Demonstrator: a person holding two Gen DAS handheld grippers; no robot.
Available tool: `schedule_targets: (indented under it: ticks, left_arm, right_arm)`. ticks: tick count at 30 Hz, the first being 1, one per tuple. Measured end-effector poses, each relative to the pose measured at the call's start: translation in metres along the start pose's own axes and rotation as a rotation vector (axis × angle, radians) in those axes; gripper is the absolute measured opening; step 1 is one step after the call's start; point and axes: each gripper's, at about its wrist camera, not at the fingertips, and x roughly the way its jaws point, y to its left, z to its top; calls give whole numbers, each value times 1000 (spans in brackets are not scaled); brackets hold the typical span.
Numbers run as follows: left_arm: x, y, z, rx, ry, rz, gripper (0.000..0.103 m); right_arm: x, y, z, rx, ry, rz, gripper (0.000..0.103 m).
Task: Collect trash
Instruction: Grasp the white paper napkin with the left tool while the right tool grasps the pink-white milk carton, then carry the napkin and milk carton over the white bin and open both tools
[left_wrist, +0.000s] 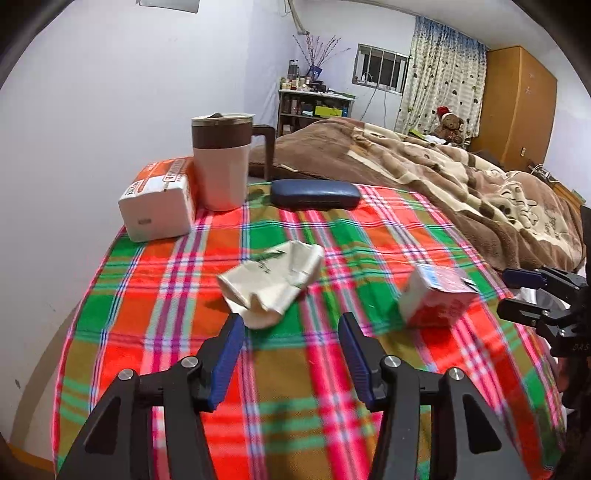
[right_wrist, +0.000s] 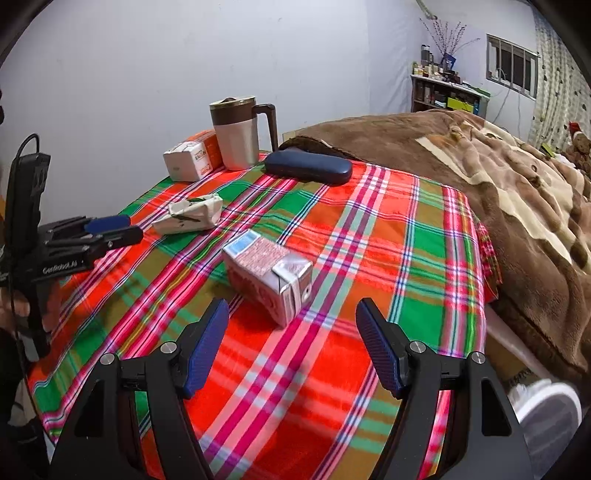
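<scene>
Your left gripper (left_wrist: 291, 325) is spread wide and holds nothing, just short of the crumpled paper wrapper (left_wrist: 271, 282) on the plaid cloth (left_wrist: 332, 406). Your right gripper (right_wrist: 291, 314) likewise gapes empty before the boxy foil-ended carton (right_wrist: 267, 277).

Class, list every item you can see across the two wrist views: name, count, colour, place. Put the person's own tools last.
crumpled paper carton: 1, cream with green print, mid-table, just ahead of the left tool
drink carton: 1, red and white, lying on its side, ahead of the right tool
mug: 1, white with brown band and handle, far end of table
tissue pack: 1, white and orange, beside the mug
glasses case: 1, dark blue, far end, right of the mug
tablecloth: 1, red-green plaid
blanket: 1, brown and cream, on the bed
teddy bear: 1, brown, red hat
left tool: 1, black, blue pads, open
right tool: 1, black, blue pads, open
</scene>
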Motion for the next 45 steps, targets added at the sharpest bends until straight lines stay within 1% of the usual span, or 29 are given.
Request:
schedule_targets:
  ticks: [3,10,14,17,18,20,22,26,27,28,30,34,39,45]
  left_arm:
    - [14,6,5,19,15,7,55]
    - [42,2,13,95,30,2,55]
    - [56,1,15,119,43,3,55]
    - [64,2,15,122,51,-12,54]
    - [65,3,15,118,52,-21,52]
    - [65,4,15,112,57,-31,34]
    - [66,4,14,110,68,-32,27]
    - [62,2,11,101,76,-26,23]
    - [60,2,10,99,76,-24,22]
    - [58,1,10,94,76,-22,21]
    - [54,-1,8,84,77,-16,21]
    - [44,-5,3,55,89,-17,19]
    - [28,-15,-5,19,92,-12,18]
    - [-2,-38,-16,-5,65,-46,18]
  right_arm:
    - [11,0,4,-11,10,1,73]
    - [32,-3,10,-31,30,14,73]
    - [39,-6,12,-40,40,36,73]
    - [44,-4,14,-64,39,50,73]
    - [46,-4,15,-70,39,56,73]
    - [48,-3,16,-76,43,70,73]
    - [52,-2,17,-75,52,75,73]
    - [58,3,16,-45,96,107,72]
    - [57,5,14,-36,98,114,64]
    - [56,6,13,-31,99,112,52]
    - [54,8,11,-21,96,107,45]
    - [43,8,9,12,78,94,43]
    - [19,6,0,55,47,74,43]
    - [-6,7,-13,76,26,49,43]
